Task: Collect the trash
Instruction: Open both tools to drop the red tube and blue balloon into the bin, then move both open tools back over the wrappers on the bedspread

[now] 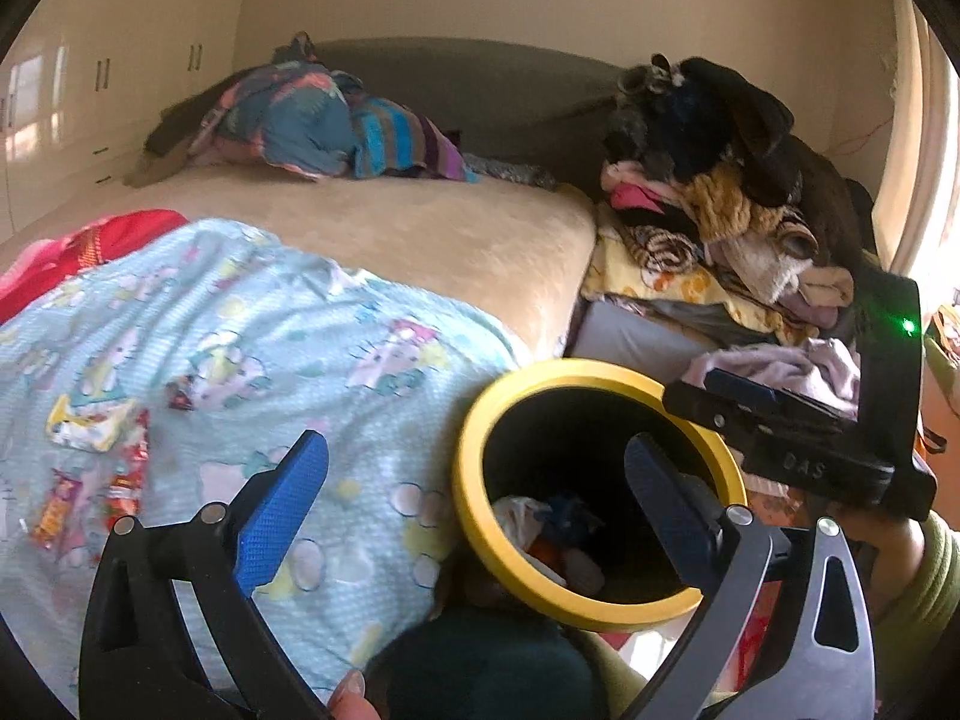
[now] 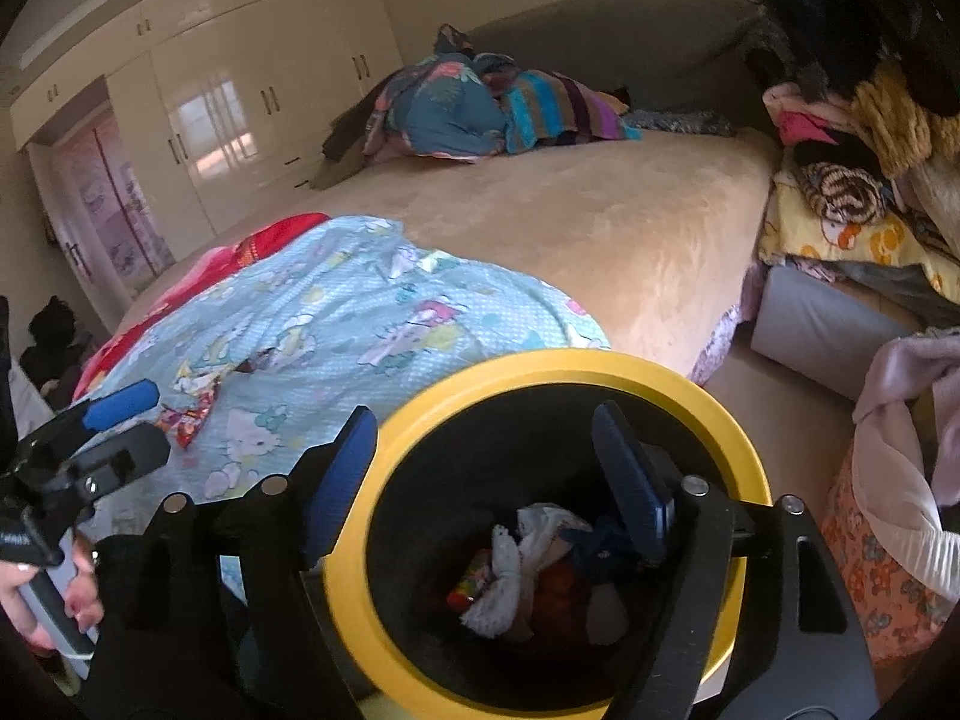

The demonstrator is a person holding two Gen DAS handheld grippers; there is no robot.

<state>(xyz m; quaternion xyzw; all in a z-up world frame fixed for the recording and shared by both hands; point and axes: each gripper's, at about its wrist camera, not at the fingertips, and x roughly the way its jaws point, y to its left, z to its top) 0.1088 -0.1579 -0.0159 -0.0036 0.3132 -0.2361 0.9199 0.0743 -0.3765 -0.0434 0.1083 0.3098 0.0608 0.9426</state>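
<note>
**Both tools open over the yellow-rimmed bin beside the bed**

The left tool [image 1: 477,495] has its blue pads spread wide, nothing between them; one pad hangs over the pale blue cartoon-print blanket [image 1: 240,324], the other over the mouth of the bin [image 1: 474,516]. The right tool [image 2: 486,480] also stands apart and empty, its pads framing the bin's opening from above.

On the far left of the blanket, in the left wrist view, lie the remaining pieces of trash: a white and yellow wrapper [image 1: 90,423], red snack wrappers [image 1: 123,483] just below it, and a small dark scrap [image 1: 180,397] a little to the right. The blanket covers the near part of the bed [image 1: 432,234], with a red cloth [image 1: 108,234] showing at its left edge.

The bin sits beside the bed, touching the blanket's edge, its yellow rim tilted toward the cameras. Inside it, the right wrist view shows a crumpled white tissue [image 2: 528,558], a colourful wrapper [image 2: 474,585] and something dark blue [image 2: 594,540].

At the head of the bed lies a heap of striped and patterned bedding [image 1: 324,120]. To the right, a tall pile of clothes [image 1: 720,204] sits on a grey box [image 1: 636,339]. White wardrobes [image 2: 198,114] line the far wall.
</note>
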